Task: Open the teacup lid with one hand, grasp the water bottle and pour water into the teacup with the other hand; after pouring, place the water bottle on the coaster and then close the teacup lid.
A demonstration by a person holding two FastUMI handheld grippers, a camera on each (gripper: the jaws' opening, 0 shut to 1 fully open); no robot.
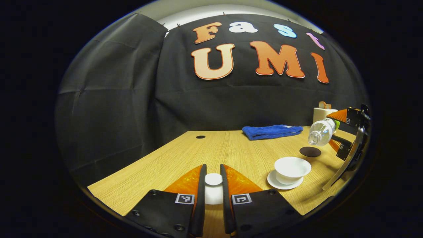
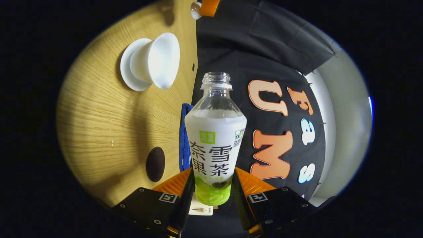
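Observation:
The white teacup stands uncovered on its white saucer at the table's right. My left gripper is shut on the white teacup lid, held just above the table to the cup's left. A clear water bottle with no cap lies tipped on its side in the air, its mouth pointing toward the cup. My right gripper is shut on the water bottle near its green base. The right gripper view is rolled sideways, with the teacup off to the upper left. The dark round coaster lies behind the cup.
A folded blue towel lies at the back of the wooden table. A white holder stands at the back right corner. A small dark hole sits in the tabletop at the back left. Black cloth walls close the booth.

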